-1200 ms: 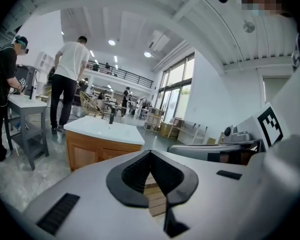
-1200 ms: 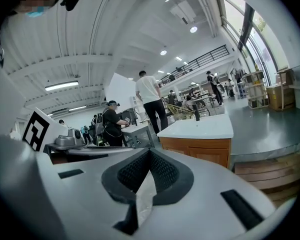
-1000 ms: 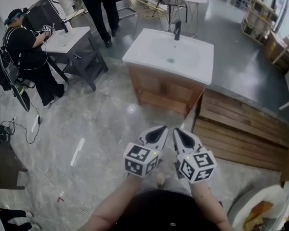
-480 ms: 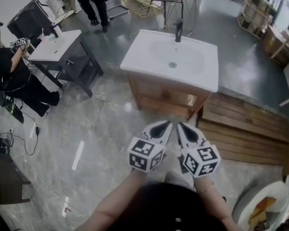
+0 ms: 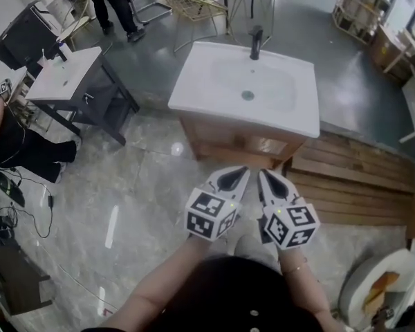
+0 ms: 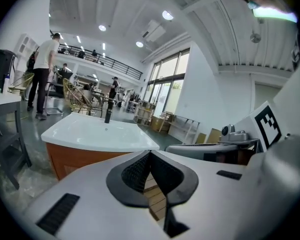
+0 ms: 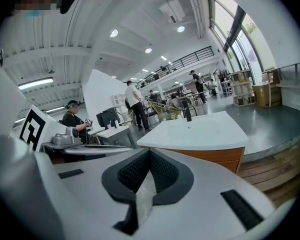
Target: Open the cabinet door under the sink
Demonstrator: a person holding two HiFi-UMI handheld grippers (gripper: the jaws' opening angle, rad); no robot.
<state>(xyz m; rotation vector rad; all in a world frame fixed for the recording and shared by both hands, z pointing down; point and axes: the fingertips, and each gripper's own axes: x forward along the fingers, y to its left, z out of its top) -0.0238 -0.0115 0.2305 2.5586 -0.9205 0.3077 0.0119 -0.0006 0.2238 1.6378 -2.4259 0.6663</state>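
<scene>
A white basin [image 5: 245, 88] with a black faucet [image 5: 255, 41] tops a wooden cabinet [image 5: 238, 144] straight ahead on the marble floor. The cabinet door is closed as far as I can see from above. My left gripper [image 5: 238, 173] and right gripper [image 5: 263, 175] are held side by side, pointing at the cabinet front, just short of it and not touching. Both are shut with nothing between the jaws. In the left gripper view the cabinet [image 6: 85, 159] shows beyond the shut tips [image 6: 150, 153]. The right gripper view has the cabinet [image 7: 225, 156] past its shut tips [image 7: 150, 151].
A wooden slatted platform [image 5: 360, 178] lies right of the cabinet. A second, dark vanity [image 5: 69, 81] stands at left, with a seated person [image 5: 14, 144] beside it and cables [image 5: 14, 185] on the floor. A standing person [image 5: 114, 5] and a wire chair [image 5: 190, 2] are behind.
Both grippers have moved forward together toward the cabinet, which now sits closer and larger in the head view. The people at left and back have slid toward the frame edges.
</scene>
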